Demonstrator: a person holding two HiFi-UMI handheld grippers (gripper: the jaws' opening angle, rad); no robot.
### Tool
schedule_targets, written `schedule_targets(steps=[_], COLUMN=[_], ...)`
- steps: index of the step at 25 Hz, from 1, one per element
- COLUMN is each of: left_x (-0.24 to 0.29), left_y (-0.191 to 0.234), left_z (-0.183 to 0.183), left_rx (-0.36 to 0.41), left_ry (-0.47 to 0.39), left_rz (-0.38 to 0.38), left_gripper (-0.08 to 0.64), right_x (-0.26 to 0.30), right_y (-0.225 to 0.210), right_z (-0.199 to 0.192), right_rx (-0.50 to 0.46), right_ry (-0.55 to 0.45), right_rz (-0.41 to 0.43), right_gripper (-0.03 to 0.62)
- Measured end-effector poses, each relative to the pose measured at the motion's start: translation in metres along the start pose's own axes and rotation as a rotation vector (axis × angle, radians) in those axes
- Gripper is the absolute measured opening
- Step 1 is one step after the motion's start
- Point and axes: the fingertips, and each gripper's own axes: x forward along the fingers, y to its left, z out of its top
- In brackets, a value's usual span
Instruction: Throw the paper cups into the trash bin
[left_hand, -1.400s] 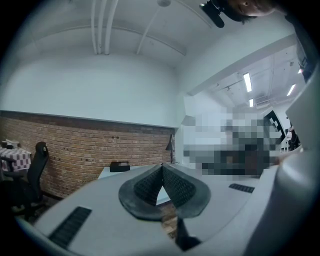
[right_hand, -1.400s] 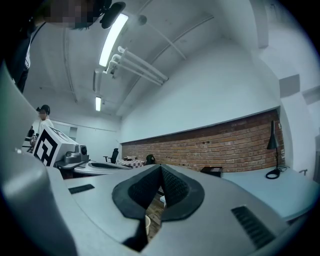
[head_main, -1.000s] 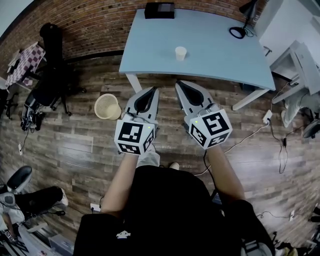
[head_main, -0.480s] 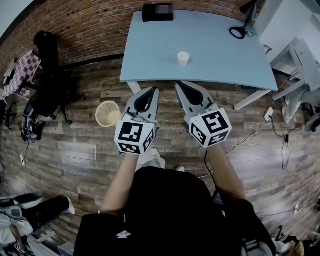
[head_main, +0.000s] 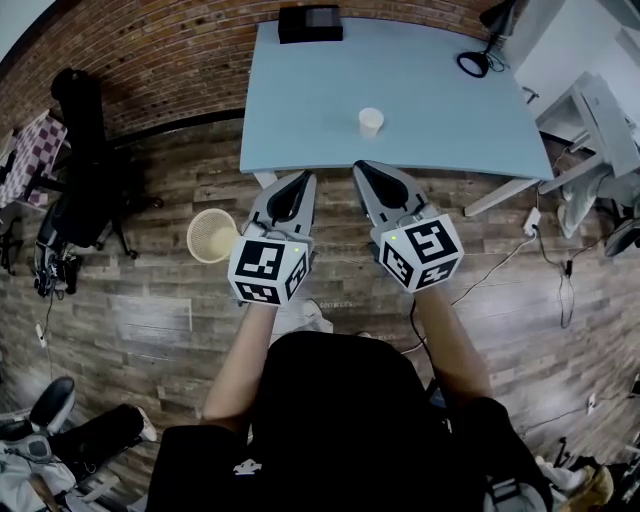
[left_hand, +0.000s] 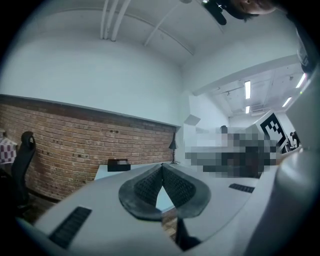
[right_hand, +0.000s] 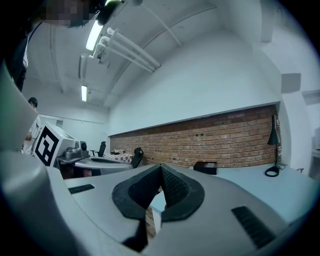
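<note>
Plainly, left gripper (head_main: 303, 178) and right gripper (head_main: 360, 168) fingers both closed, empty, paper cup (head_main: 371, 121) untouched.

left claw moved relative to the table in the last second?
Yes. The left claw has closed in on the table: its tip now almost reaches the table's near edge, where a clear gap showed a second ago.
</note>
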Motion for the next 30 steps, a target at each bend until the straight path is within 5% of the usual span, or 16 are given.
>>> schedule_targets(steps=[16,30], left_x=[0.005,0.039], left_y=[0.046,0.051], left_z=[-0.009,-0.016], left_rx=[-0.038,-0.050], left_ry=[-0.017,0.019], left_rz=[-0.062,-0.045], left_gripper=[0.008,0.008], right_x=[0.037,0.047], right_y=[0.010,-0.039], right_z=[-0.002,-0.009], right_rx=[-0.043,-0.005], right_ry=[0.017,0.025], right_rz=[-0.072,-0.096], right_gripper=[0.002,0.003])
